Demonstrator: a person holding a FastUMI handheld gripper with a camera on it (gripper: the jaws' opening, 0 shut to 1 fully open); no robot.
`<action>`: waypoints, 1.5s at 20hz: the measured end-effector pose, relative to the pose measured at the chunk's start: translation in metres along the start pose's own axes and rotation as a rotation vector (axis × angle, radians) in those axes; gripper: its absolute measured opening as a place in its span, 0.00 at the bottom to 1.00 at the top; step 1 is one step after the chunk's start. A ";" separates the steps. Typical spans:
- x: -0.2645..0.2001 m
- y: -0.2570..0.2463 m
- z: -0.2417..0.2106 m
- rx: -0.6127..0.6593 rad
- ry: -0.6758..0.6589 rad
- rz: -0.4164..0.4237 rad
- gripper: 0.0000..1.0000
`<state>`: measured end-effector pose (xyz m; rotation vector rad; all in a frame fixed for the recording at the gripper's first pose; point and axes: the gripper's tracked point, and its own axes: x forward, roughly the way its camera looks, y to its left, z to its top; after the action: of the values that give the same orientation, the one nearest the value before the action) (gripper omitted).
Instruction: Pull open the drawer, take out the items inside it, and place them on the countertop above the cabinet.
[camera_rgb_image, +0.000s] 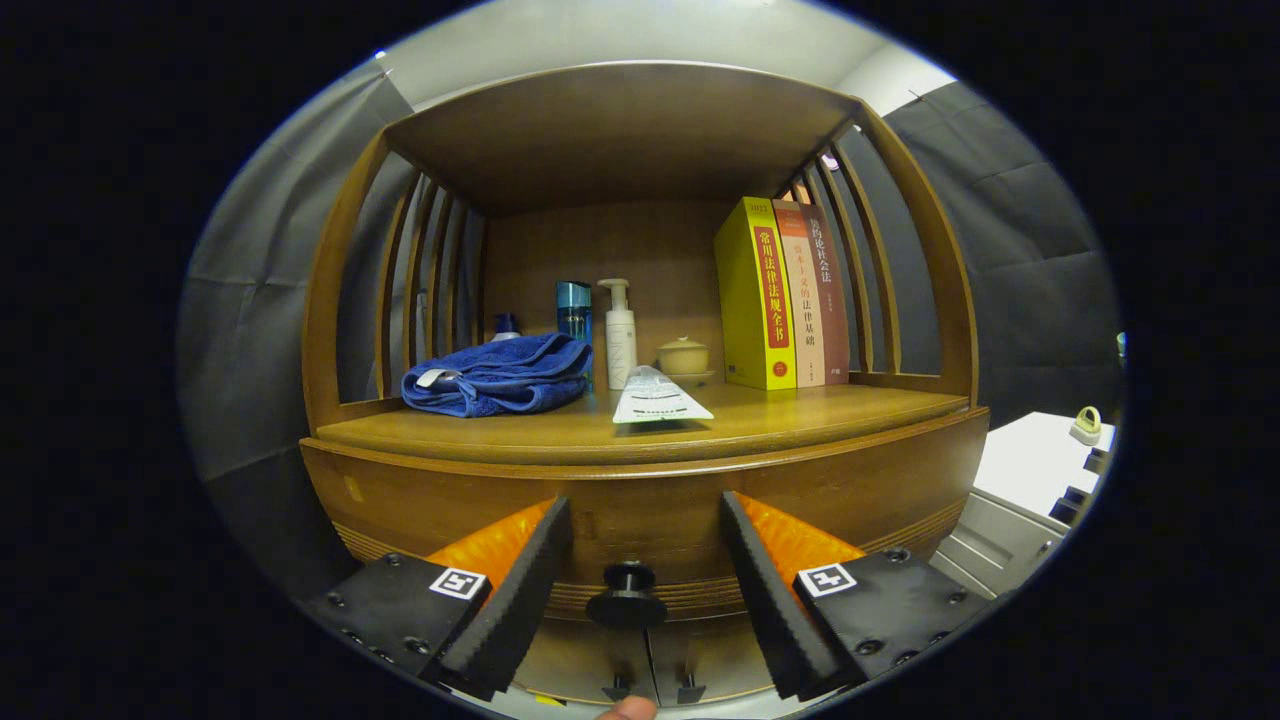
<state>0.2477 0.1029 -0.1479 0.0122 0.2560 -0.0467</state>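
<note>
A wooden cabinet with a shut drawer front (640, 500) faces me. The drawer's dark round knob (627, 596) sits between my fingers, a little below their tips. My gripper (645, 525) is open, its fingers spread to either side of the knob and not touching it. The countertop (800, 410) above the drawer carries a folded blue towel (500, 375) on the left and a white tube (655, 398) lying near its front edge. What lies inside the drawer is hidden.
At the back of the countertop stand a teal bottle (574, 312), a white pump bottle (620, 335), a small lidded cup (683, 355) and three upright books (785, 295). Slatted wooden sides and a shelf roof enclose it. A white unit (1030, 470) stands to the right.
</note>
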 end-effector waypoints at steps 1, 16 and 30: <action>0.004 0.000 0.001 0.001 -0.001 -0.001 0.98; -0.044 -0.004 0.031 0.006 -0.071 -0.008 0.98; -0.154 0.010 0.089 -0.111 -0.091 -0.040 0.98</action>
<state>0.1217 0.1178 -0.0230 -0.1052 0.1674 -0.0727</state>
